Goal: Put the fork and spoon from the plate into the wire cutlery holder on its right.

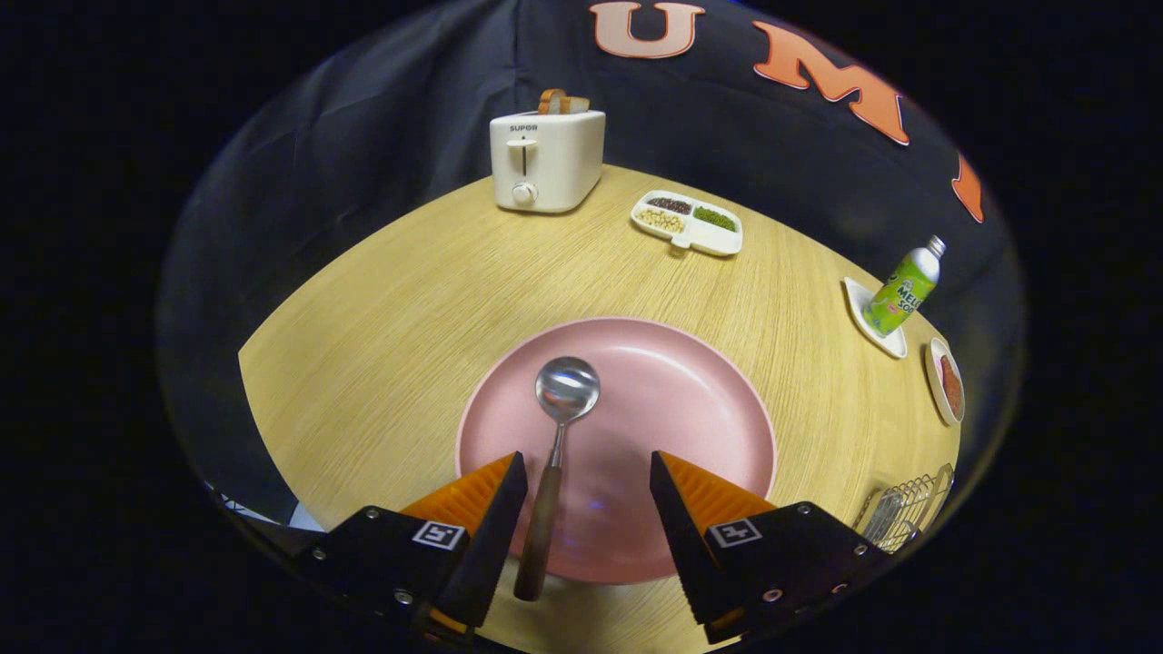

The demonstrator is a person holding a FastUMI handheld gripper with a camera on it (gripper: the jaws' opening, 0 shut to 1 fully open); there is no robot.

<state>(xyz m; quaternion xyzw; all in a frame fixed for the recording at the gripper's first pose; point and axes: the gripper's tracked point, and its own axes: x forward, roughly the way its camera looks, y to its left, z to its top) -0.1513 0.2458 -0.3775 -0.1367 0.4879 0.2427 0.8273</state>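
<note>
risk, off-centre grasp: the spoon (pixel 556 445) lies on the plate (pixel 709 409) with its handle running back toward the gripper (pixel 588 472), much nearer the left finger than the right. closing from here would likely have the left pad meet the handle first and push it sideways, so it could roll or skid on the smooth plate rather than be pinched.
risk, handle overhang: the handle's end reaches past the plate's near rim; pressing down there could tip the bowl up.
risk, plate: fingertips sit low over the near rim; a descent could knock or slide the plate on the table (pixel 400 300).
risk, holder: the wire holder (pixel 909 513) is to the right of the plate, near the table edge and partly cut off; a wide swing could clip its wires. something metal seems to sit in it, perhaps the fork, too small to tell.
fingers: spread wide, nothing gripped; handle between them, close beside the left finger, contact not clear.
spoon: bowl up, beyond the fingertips, at the plate's middle.
step, as judged: lining up on the handle, grasp not yet made.
</note>
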